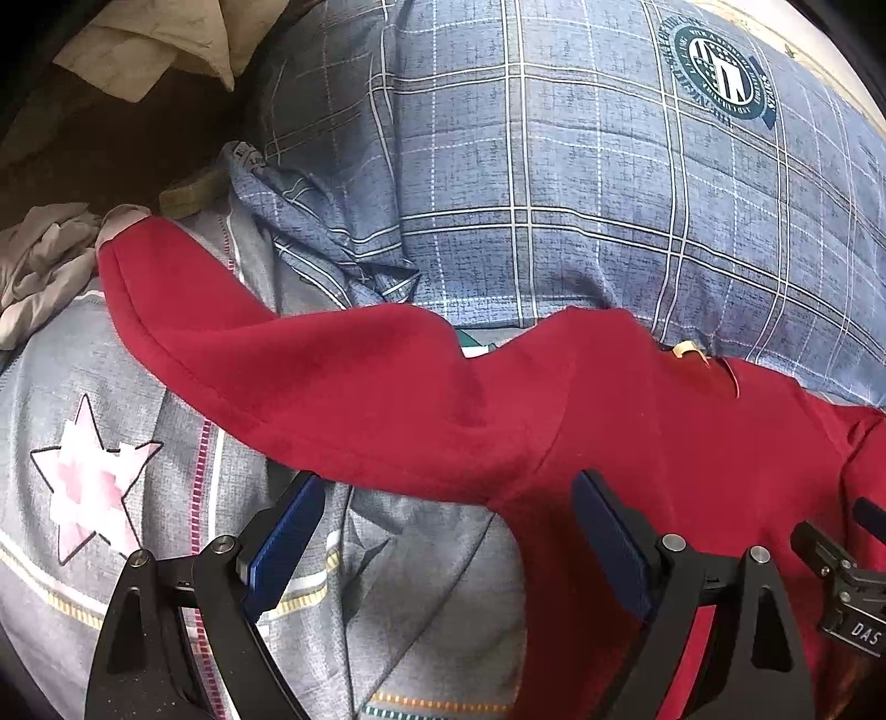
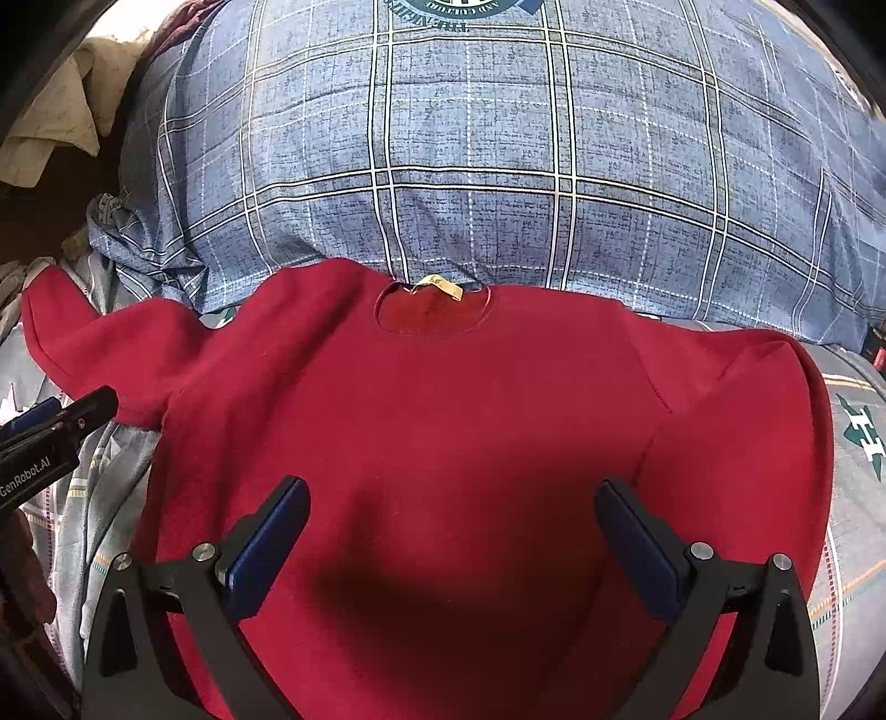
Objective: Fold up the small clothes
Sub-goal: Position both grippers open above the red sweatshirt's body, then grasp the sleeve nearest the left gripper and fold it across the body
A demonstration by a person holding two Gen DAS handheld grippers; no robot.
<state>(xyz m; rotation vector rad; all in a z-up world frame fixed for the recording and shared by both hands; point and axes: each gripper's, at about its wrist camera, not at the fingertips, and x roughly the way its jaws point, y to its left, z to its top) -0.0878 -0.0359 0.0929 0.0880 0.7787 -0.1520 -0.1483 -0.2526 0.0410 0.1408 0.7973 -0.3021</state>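
A small red long-sleeved top (image 2: 443, 410) lies spread flat on the bed, neck opening with a yellow label (image 2: 440, 288) at the far side. Its left sleeve (image 1: 266, 354) stretches out to the far left, and its right sleeve (image 2: 775, 421) hangs down the right side. My left gripper (image 1: 448, 487) is open and empty, just above the left armpit of the top (image 1: 637, 432). My right gripper (image 2: 451, 493) is open and empty over the middle of the body. The left gripper also shows in the right wrist view (image 2: 55, 421) at the left edge.
A big blue plaid pillow (image 2: 498, 166) lies right behind the top's neckline. The bed sheet (image 1: 138, 443) is grey with a pink star. Crumpled pale clothes (image 1: 44, 266) sit at the far left, and beige cloth (image 1: 155, 44) lies further back.
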